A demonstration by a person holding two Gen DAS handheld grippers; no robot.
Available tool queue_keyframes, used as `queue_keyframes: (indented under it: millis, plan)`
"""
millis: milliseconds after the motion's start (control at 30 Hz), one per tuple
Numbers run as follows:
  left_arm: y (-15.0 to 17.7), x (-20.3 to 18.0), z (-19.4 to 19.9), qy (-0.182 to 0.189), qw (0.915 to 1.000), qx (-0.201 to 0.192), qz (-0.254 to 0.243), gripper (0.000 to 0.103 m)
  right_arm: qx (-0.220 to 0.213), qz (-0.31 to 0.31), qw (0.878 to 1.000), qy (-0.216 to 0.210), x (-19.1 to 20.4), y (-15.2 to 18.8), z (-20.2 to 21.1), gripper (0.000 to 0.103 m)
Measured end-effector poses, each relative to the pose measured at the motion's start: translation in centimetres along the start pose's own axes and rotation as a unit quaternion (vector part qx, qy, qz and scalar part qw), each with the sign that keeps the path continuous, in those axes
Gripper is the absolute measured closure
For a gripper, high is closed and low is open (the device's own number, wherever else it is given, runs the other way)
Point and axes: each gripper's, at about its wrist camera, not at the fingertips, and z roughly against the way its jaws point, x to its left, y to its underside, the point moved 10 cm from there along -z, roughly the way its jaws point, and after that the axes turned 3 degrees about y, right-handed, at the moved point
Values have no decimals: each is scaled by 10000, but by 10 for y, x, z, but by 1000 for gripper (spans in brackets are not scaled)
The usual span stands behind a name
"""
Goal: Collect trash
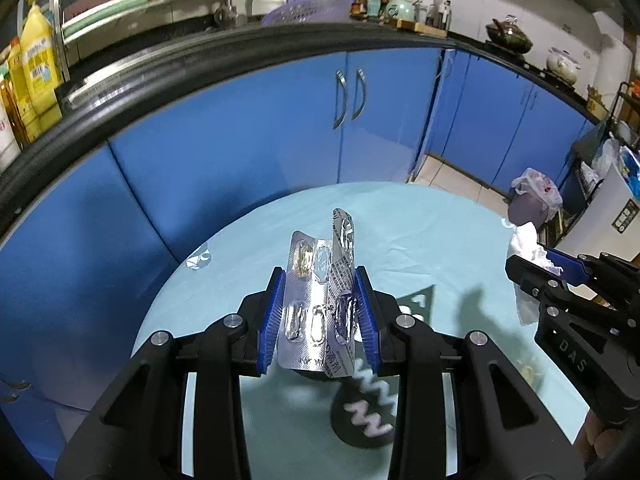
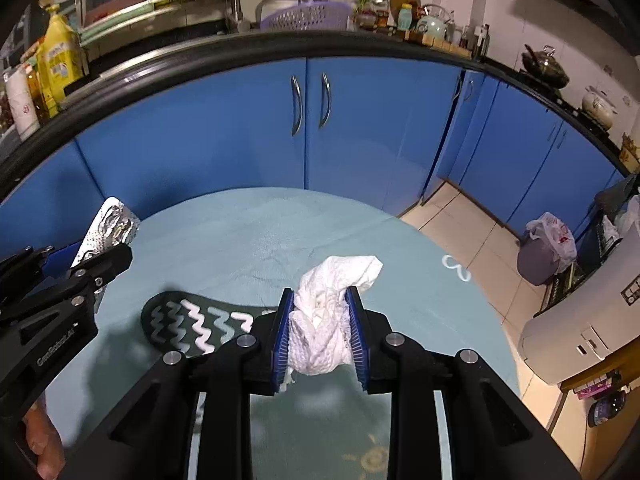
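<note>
The left tongs (image 1: 320, 312) pinch a folded blister pack (image 1: 320, 300) edgewise between their blue pads (image 1: 272, 320), lifted clear above the bench (image 1: 248, 240). The pack is stiff, slick foil bent into a V, so I judge it could spring or slide out if the hold slackens or the hand tilts. The right tongs (image 2: 320, 332) are pressed on a crumpled white tissue (image 2: 328, 312), also raised off the bench; its loose tail sticks out past the pads. Soft paper like that may tear or shed a scrap, and only part of the wad seems caught.

On the bench, left of the pack, lies a small clear scrap (image 1: 199, 259), possibly more trash that could be overlooked. Below the pack sits a dark mat (image 1: 360, 420) with white zigzags. A lined bin (image 2: 546, 250) stands on the floor well right of the bench; carrying both loads that far risks a drop on the tiles.
</note>
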Motion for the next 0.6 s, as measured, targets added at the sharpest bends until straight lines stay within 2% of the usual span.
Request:
queue_keyframes:
  millis: [333,600]
  plan:
    - [11,-51,49,123,9991,-183,-351,67,-283,-225,9992,138,-37,30,73,77]
    - [33,-130,75,506,9948,-154,-867,67,-308,-515,9970,479,-93,77,118,77]
